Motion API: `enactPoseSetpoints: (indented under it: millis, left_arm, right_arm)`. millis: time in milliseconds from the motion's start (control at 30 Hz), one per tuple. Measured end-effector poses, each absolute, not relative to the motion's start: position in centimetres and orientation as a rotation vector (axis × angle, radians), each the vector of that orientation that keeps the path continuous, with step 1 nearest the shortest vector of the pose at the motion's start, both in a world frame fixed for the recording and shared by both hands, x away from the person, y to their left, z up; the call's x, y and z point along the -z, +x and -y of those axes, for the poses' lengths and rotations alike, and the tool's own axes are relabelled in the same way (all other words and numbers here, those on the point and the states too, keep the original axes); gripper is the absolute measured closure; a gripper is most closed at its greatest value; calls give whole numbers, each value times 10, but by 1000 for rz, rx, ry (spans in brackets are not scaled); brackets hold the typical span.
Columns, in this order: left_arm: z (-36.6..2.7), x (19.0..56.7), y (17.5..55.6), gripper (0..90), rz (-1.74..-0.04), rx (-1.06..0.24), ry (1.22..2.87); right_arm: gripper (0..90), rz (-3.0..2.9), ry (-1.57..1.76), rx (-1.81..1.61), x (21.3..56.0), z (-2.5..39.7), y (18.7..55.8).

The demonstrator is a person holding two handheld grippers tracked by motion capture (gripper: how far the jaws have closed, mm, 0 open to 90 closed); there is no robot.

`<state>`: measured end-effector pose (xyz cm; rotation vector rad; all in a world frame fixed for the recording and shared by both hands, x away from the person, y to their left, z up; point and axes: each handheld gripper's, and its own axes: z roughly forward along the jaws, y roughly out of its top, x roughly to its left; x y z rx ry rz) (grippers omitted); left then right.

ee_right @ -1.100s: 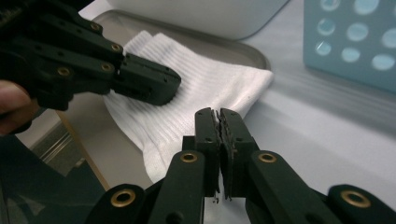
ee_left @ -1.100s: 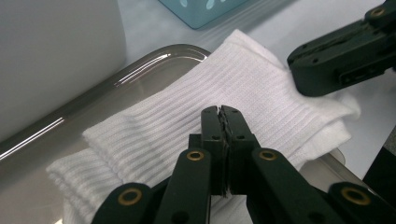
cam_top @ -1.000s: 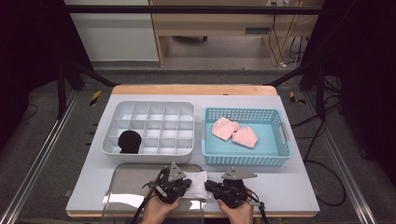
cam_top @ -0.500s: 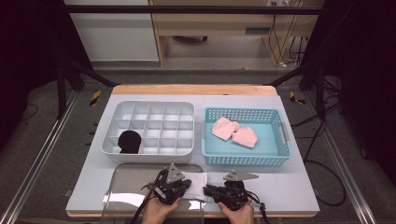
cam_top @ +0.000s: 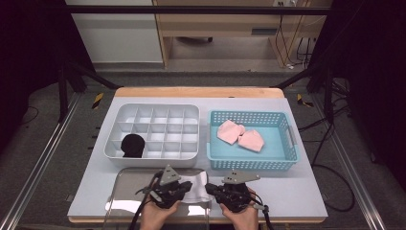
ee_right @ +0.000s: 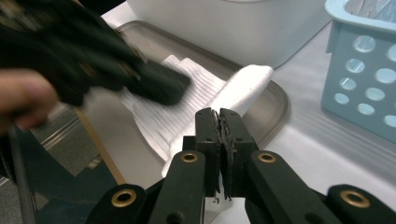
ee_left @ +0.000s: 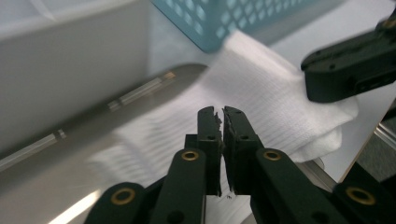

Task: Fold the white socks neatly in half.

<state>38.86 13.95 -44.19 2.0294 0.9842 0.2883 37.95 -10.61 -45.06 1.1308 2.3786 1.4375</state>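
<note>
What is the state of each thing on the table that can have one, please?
White cloth: lying folded on the metal tray, one end over the tray's rim.
Metal tray: flat on the table, holding the cloth.
Left tool: jaws shut, over the cloth.
Right tool: jaws shut, at the cloth's edge.
Divided white box: open, a black item in one compartment.
Blue basket: open, holding two pink pieces.
</note>
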Motion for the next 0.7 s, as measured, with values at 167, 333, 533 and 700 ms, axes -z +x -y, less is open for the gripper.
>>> enactPoseSetpoints:
  millis: [167, 333, 533, 700]
  left_arm:
    - [-185, 436, 391, 841, -1104, -367, 1996]
    - [-191, 460, 394, 854, -1151, -292, 2060]
    - [-180, 468, 391, 889, -1124, -283, 2097]
    - [-181, 470, 389, 890, -1124, -277, 2093]
  right_arm:
    - [871, -2385, 1143, -1409, 451, 109, 381]
    - [870, -2394, 1109, -1381, 447, 103, 381]
    - [870, -2424, 1003, -1398, 436, 86, 380]
    - [870, -2470, 936, -1441, 433, 62, 384]
